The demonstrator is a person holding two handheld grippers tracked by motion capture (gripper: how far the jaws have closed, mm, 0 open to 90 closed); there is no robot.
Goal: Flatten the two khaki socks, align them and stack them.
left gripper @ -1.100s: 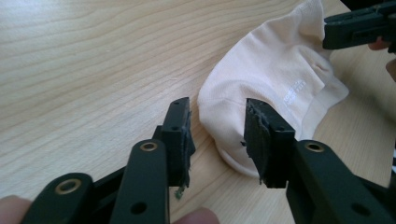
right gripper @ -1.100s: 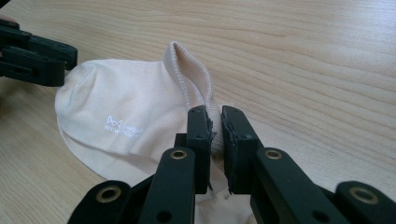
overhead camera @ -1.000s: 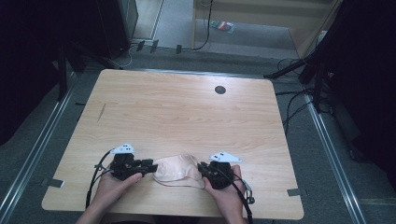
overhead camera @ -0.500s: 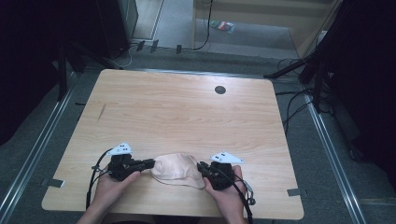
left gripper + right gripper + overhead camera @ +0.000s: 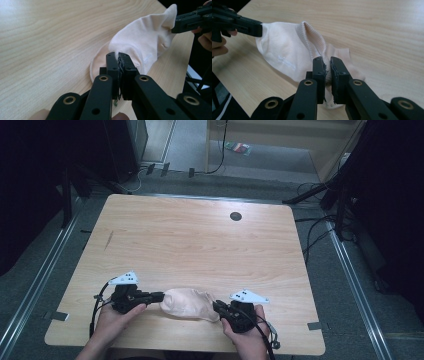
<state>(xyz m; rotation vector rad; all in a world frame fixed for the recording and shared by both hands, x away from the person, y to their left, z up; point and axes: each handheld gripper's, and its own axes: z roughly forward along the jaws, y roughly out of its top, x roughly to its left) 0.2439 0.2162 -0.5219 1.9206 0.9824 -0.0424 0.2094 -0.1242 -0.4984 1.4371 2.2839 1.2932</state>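
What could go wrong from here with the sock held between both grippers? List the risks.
1. The left gripper pinches just a thin fold of the sock; a stronger pull might tug the fabric out of its jaws.
2. The right gripper clamps the ribbed cuff; pulling the hands apart could stretch or distort it.
3. The sock sits close to the near edge of the table; if either grip fails, it may slide off.

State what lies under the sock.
The sock rests on the bare wooden table, with the left gripper and right gripper pinching its ends. Anything beneath the fabric is covered.
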